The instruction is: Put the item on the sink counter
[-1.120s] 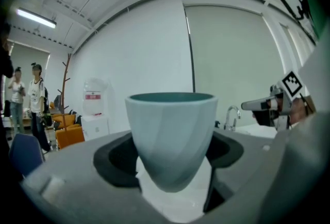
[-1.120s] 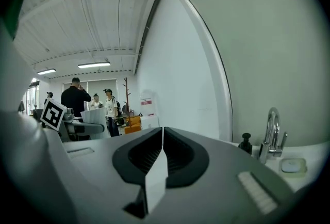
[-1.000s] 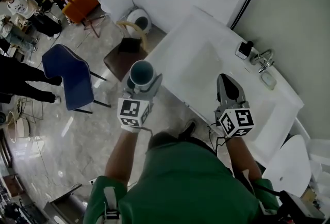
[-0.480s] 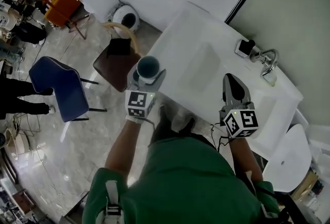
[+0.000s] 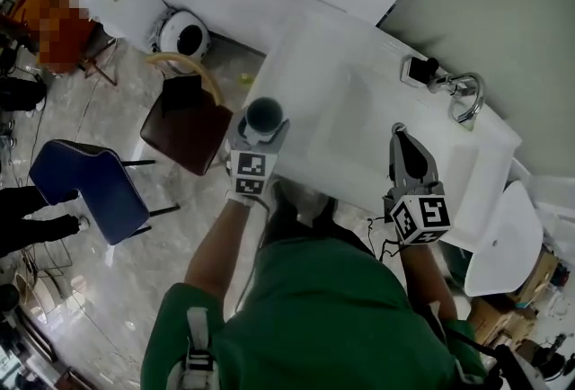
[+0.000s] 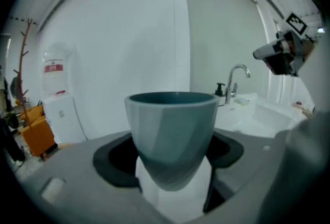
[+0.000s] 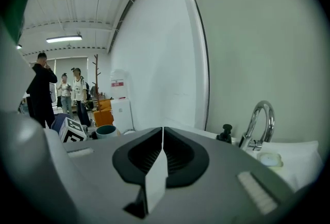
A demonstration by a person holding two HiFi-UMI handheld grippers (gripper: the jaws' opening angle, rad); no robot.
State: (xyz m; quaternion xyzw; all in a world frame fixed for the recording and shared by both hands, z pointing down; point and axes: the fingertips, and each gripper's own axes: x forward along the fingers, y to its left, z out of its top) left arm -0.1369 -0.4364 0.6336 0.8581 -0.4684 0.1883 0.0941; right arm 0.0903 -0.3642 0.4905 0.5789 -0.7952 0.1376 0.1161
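Cup (image 5: 264, 115) held upright in the air at the white table's (image 5: 332, 92) left edge.
Right gripper (image 5: 402, 141) hovers over the table, fingers clenched together on nothing; left gripper's (image 5: 260, 126) fingers grasp the teal cup's lower body.

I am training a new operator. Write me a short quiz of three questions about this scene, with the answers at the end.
1. True or false: the right gripper is shut and empty.
2. The teal cup is held by: A the left gripper; B the right gripper; C neither.
3. Fill in: the faucet on the sink counter is nearer the ___ gripper.
Key: 1 true; 2 A; 3 right.
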